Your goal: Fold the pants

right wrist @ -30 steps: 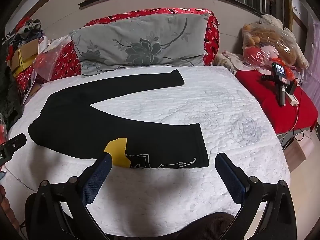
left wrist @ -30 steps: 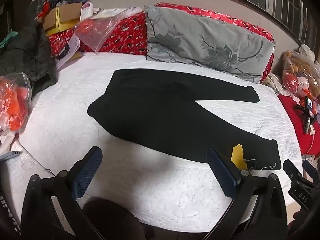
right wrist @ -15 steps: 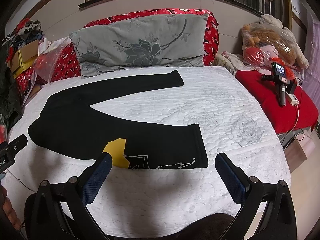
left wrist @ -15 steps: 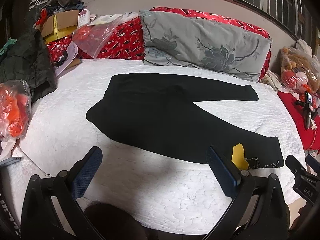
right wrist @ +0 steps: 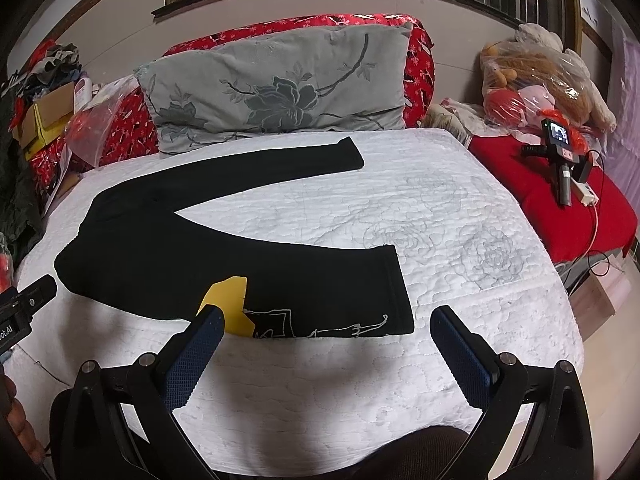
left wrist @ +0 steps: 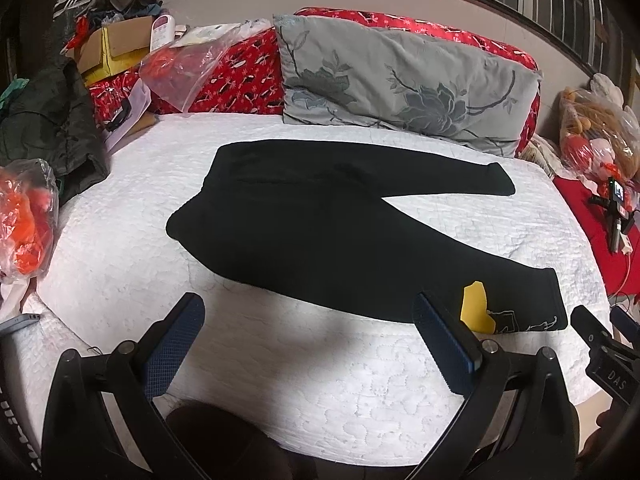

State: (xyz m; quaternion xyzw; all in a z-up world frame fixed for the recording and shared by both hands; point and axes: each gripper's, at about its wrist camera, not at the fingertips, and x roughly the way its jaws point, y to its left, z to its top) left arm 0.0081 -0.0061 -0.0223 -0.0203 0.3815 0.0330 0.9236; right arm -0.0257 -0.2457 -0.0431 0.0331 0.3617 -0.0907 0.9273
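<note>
Black pants [left wrist: 320,232] lay flat on the white quilt [right wrist: 460,240], legs splayed; your left gripper [left wrist: 308,336] and right gripper [right wrist: 324,344] hovered spread, empty. Pinching one layer would likely have skewed your fold.

White quilted bed [right wrist: 460,216]. Grey floral pillow [right wrist: 280,84] propped against red headboard cushion [left wrist: 240,76]. Bagged soft toys [right wrist: 536,80] on red blanket [right wrist: 560,216]; cardboard box [left wrist: 116,48] far left.
</note>
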